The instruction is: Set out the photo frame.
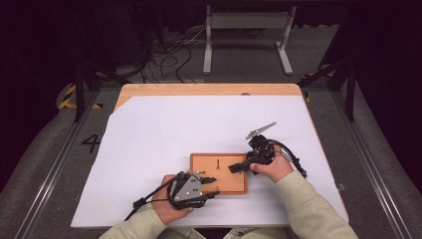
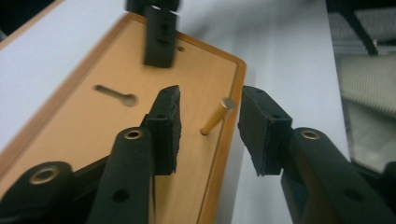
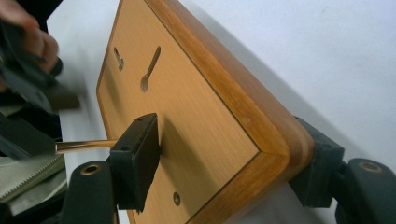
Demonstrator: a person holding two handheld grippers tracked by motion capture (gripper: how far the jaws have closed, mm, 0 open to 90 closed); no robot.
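1. Worktop (image 1: pixel 149 149), white-covered, carries the wooden board (image 1: pixel 219 169) near our front edge.
2. Our right gripper (image 1: pixel 238 167) is clamped on the board's right corner, one jaw on top, one beneath.
3. Our left gripper (image 2: pixel 208 126) stands apart around the brass peg (image 2: pixel 215 116), not touching it.
4. The peg rises from the board by its near edge.

high view: white table sheet (image 1: pixel 164 139) evenly bright, surrounding floor dim; gripper views soft, near jaws out of focus; wooden board (image 3: pixel 196 121) casts a soft shadow.
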